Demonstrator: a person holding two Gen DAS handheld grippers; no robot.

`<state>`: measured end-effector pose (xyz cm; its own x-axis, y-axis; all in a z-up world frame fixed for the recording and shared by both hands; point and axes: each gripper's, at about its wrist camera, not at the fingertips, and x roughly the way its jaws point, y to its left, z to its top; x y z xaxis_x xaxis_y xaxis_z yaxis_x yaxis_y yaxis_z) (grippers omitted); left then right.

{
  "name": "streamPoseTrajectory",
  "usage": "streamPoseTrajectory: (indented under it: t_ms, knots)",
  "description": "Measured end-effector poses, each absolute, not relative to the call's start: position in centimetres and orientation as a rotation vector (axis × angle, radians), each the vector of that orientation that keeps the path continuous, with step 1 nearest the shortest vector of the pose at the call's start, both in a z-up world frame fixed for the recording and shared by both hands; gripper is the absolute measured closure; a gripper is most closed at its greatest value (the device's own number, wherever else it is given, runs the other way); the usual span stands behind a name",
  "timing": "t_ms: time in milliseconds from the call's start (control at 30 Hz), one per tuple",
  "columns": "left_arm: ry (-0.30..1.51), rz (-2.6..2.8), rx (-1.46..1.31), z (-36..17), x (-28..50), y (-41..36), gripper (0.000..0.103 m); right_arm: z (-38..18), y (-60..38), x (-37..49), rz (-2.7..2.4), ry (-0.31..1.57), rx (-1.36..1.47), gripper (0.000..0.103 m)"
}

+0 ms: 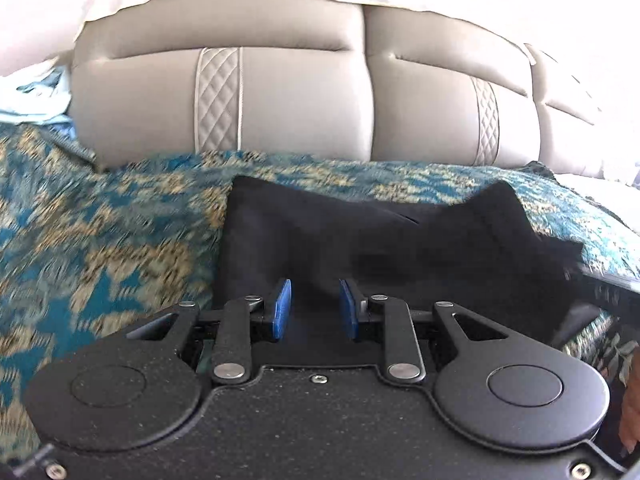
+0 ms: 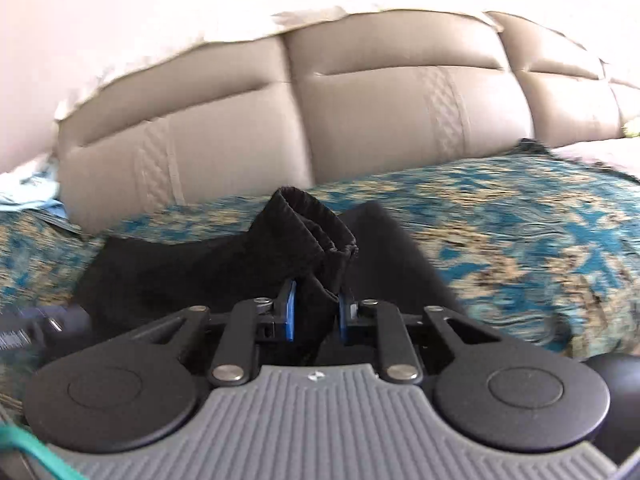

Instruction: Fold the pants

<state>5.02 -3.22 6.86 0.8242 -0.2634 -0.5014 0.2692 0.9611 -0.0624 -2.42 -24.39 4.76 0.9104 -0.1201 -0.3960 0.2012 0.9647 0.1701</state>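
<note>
Black pants (image 1: 320, 232) lie on a teal and tan patterned bedspread (image 1: 100, 240). In the left wrist view my left gripper (image 1: 315, 308) hangs over the near part of the pants, its blue pads apart with dark cloth between and below them. In the right wrist view my right gripper (image 2: 316, 312) is closed on a bunched fold of the pants (image 2: 316, 236), which rises between the blue pads with its gathered hem standing up. The rest of the pants spreads flat to the left and behind.
A grey padded headboard (image 1: 300, 92) stands behind the bed, with white bedding draped over its top. Pale blue cloth (image 1: 36, 92) lies at the far left. The bedspread (image 2: 520, 232) stretches wide to the right.
</note>
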Motion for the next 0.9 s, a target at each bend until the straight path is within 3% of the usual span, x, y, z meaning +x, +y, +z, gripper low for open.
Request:
streamPoseTrajectory:
  t_ms: [200,500,533,633,767,900]
  knots:
    - [0.506,-0.298,0.098,7.1,10.1,-5.5,0.078,3.4,-28.1,-1.2,-0.204,0.469,0.296,0.067]
    - [0.537,-0.215,0.110,5.2,16.5,-6.3,0.076,3.7,-29.2,-0.4,-0.262,0.451,0.233,0.068]
    - [0.533,-0.213,0.116,5.1,16.6,-6.4,0.076,3.7,-29.3,-0.3,-0.261,0.455,0.236,0.054]
    - [0.521,-0.210,0.141,4.8,16.7,-6.7,0.076,4.2,-29.5,-0.4,-0.299,0.443,0.226,0.040]
    - [0.519,-0.213,0.144,4.5,16.9,-6.9,0.076,5.9,-28.9,-0.6,-0.323,0.356,0.159,0.033]
    - [0.527,-0.216,0.119,4.3,17.3,-6.8,0.076,7.6,-26.9,1.2,-0.239,0.310,0.061,0.032]
